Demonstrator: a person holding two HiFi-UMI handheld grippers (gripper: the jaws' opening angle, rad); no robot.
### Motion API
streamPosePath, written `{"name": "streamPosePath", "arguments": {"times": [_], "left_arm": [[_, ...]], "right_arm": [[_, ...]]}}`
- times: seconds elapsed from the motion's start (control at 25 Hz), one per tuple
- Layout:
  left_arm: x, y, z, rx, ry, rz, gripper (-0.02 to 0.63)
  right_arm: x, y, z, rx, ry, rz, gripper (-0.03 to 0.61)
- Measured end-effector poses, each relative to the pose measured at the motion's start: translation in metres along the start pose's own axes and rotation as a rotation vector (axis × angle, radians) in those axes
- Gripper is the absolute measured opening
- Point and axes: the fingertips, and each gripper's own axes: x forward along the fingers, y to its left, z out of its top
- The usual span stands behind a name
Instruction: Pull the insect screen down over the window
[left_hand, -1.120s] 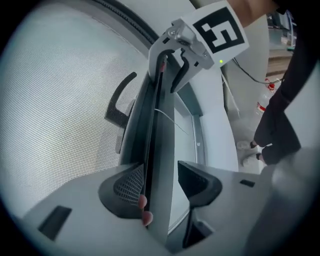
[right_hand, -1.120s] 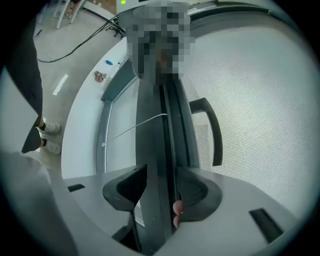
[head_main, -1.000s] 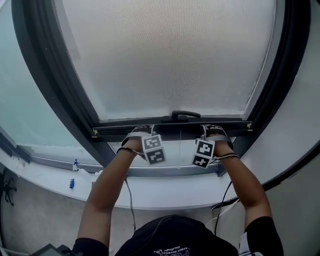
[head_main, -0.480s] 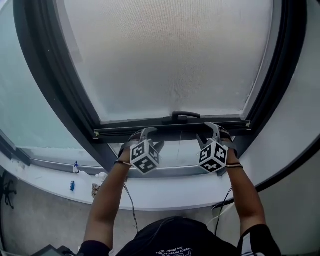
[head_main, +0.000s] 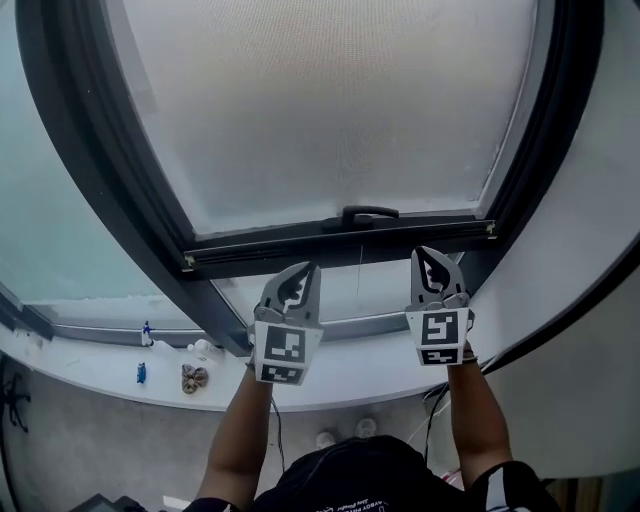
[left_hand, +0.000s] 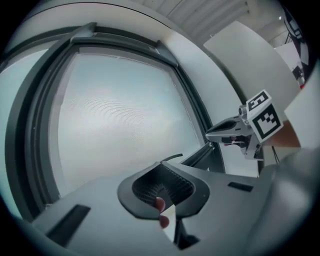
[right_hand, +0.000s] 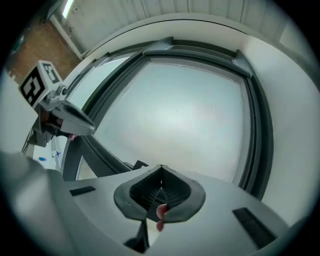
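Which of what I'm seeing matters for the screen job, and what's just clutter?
For the job: insect screen; its bottom bar with handle; left gripper and right gripper, both shut and empty.

Lying about: small blue item and brownish clump, both on the sill.

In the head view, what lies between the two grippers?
A thin cord hanging from the screen bar, with bare glass behind it, lies between the left gripper and right gripper. The head view shows it.
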Motion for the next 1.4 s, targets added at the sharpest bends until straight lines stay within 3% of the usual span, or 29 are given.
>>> {"name": "streamPosePath", "arguments": {"times": [0.24,0.48,0.6,0.88,1.08,1.28,1.4], "left_arm": [[-0.026,-0.005,-0.027,-0.086,0.007,0.039,0.003],[-0.051,-0.018,-0.041,-0.202,0.052,0.072,0.003],[-0.065,-0.034,-0.041,-0.199,0.065,0.089,0.003],[-0.111,-0.097,-0.022,-0.21,0.034,0.089,0.003],[-0.145,-0.15,-0.014,-0.168,0.039,0.091,0.002],[-0.173,-0.182,-0.014,-0.223,0.048,0.107,0.003],[-0.185,-0.203,-0.017,-0.241,0.058,0.118,0.003]], "right_arm": [[-0.042,0.008,-0.024,0.224,0.047,-0.012,0.005],[-0.073,0.03,-0.03,0.26,0.048,0.022,0.004],[-0.09,0.035,-0.027,0.226,0.037,0.065,0.005],[-0.151,0.037,-0.042,0.272,0.024,0.128,0.004],[-0.202,0.035,-0.049,0.416,0.017,0.174,0.004],[-0.249,0.031,-0.055,0.409,0.007,0.172,0.004],[-0.277,0.028,-0.062,0.457,-0.014,0.177,0.003]]}}
